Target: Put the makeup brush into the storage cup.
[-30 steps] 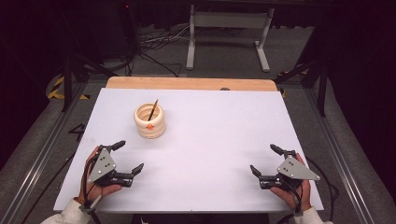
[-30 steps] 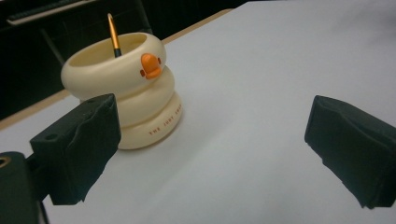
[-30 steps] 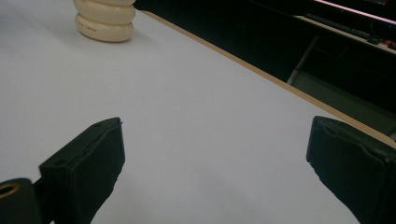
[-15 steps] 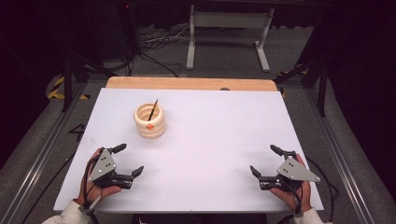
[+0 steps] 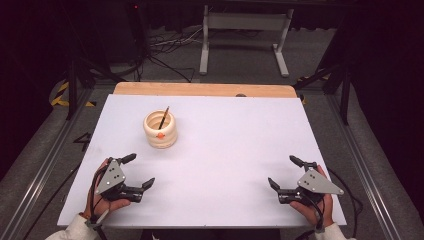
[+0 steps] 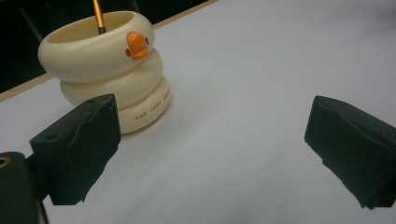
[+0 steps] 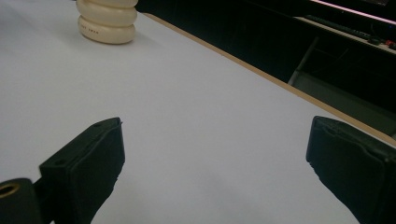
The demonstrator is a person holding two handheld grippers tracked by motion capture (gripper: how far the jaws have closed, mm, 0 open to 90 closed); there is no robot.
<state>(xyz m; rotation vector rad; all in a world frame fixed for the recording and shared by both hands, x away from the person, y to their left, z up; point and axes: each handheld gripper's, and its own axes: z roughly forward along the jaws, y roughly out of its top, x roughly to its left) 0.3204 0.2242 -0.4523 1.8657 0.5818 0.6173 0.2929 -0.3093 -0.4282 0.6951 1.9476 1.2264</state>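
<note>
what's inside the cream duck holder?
One thin stick, likely a pen or brush, stands tilted in the cream ringed holder. Its lower end and the holder's bottom are hidden by the wall.

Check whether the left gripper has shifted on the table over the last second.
No. The left gripper sits at the same spot in the high view, just as far below the cream ringed pen holder near the white table's front left corner, jaws open.

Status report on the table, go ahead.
Left gripper open, empty, near edge. Right gripper open, empty. Cream ringed holder upright, pen standing inside, untouched. Nothing between the left gripper and the holder.
</note>
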